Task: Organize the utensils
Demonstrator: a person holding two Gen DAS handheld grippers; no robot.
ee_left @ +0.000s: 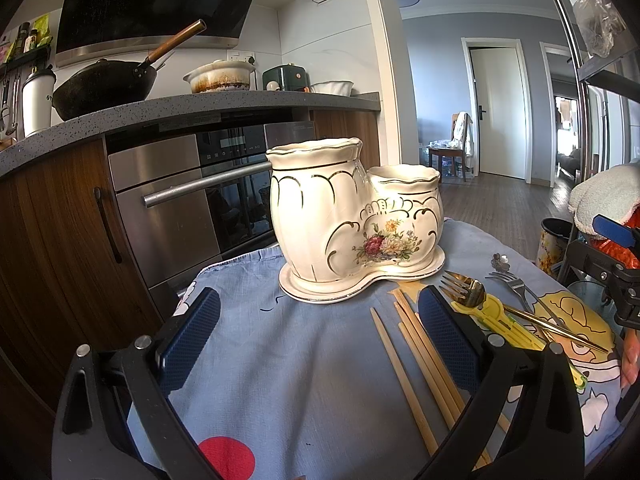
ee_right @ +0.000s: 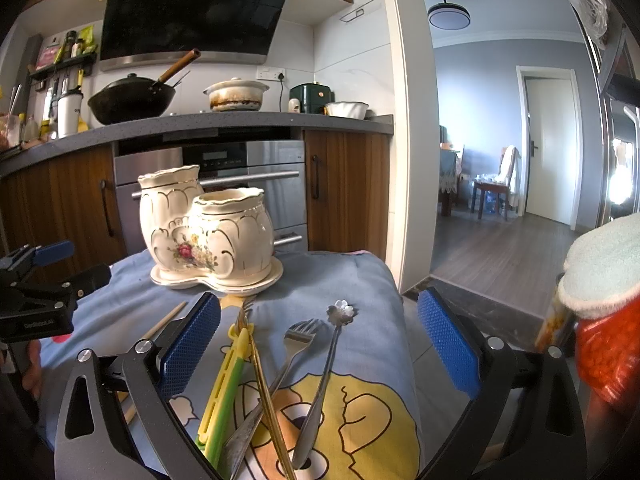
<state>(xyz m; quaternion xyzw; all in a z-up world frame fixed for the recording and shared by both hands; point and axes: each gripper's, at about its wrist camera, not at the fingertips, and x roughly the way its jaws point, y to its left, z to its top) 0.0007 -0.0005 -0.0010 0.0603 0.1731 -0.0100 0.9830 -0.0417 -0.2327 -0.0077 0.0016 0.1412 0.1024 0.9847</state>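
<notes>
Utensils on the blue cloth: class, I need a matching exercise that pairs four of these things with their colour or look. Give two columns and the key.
Column 1
1. chopsticks
2. utensil holder
3. flower-ended spoon
4. long fork

Column 2
A. cream ceramic with a painted bouquet
B. gold metal
C. plain pale wood
D. silver metal

Pairs: 1-C, 2-A, 3-D, 4-B

home kitchen: wok (ee_right: 132, 98) on stove counter, range hood (ee_right: 192, 8), built-in oven (ee_left: 208, 196), wood cabinets (ee_right: 346, 188)
</notes>
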